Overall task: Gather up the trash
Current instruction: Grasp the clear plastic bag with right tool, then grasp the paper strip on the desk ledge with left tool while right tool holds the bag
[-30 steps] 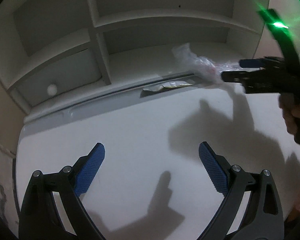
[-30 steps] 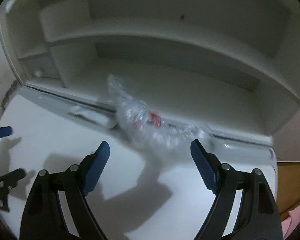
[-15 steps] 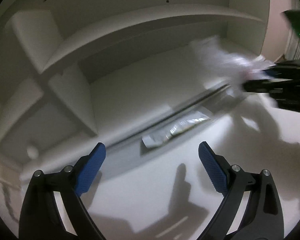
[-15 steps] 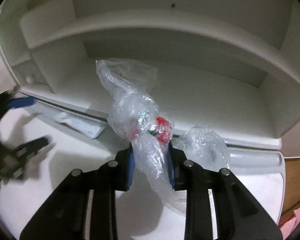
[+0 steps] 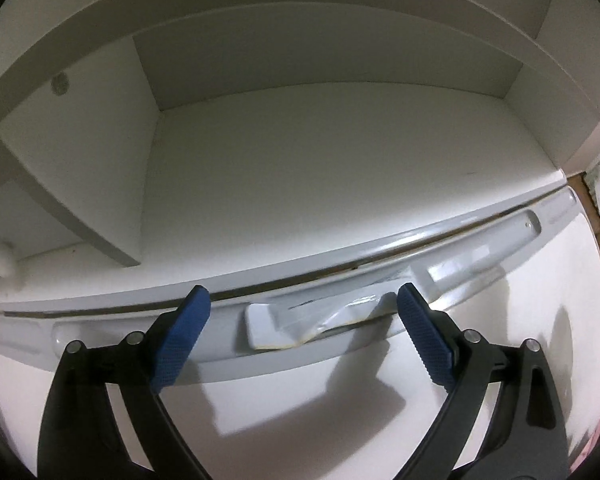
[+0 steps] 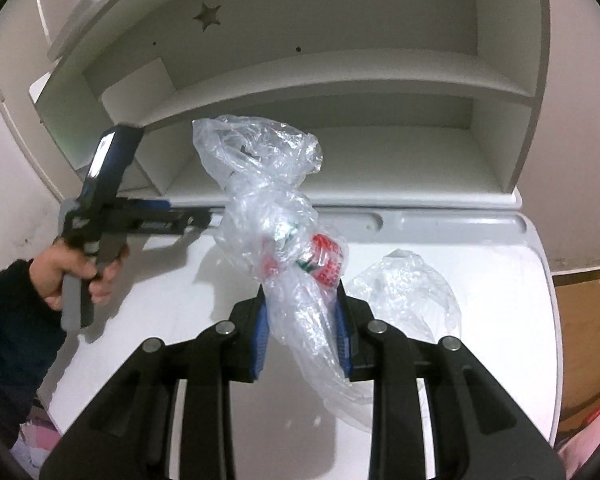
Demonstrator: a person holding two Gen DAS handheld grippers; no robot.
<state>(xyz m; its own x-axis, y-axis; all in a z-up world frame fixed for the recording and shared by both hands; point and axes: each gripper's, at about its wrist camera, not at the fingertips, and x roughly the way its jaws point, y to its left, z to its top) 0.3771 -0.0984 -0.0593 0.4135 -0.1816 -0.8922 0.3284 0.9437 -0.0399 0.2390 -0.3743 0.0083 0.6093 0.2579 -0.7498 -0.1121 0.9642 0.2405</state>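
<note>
In the right wrist view my right gripper (image 6: 302,328) is shut on a crumpled clear plastic bag (image 6: 268,184) with something red and green printed inside, held up above the white desk (image 6: 180,300). A second clear bag (image 6: 400,288) lies on the desk just right of it. In the left wrist view my left gripper (image 5: 302,328) is open, its blue pads either side of a flat silvery-white wrapper (image 5: 312,318) lying in the desk's grey groove (image 5: 480,248). The pads are not touching the wrapper. The left gripper (image 6: 180,216) also shows at the left of the right wrist view.
A white shelf unit (image 6: 340,80) with a star cutout (image 6: 207,16) stands along the desk's back edge, with a divider panel (image 5: 80,184) and a small round knob (image 5: 4,260) at the left. A hand in a dark sleeve (image 6: 72,272) holds the left gripper. A brown surface (image 6: 580,320) lies beyond the desk's right edge.
My right gripper has shut on the clear bag and raised it off the desk. My left gripper, still open, has moved in over the wrapper in the groove.
</note>
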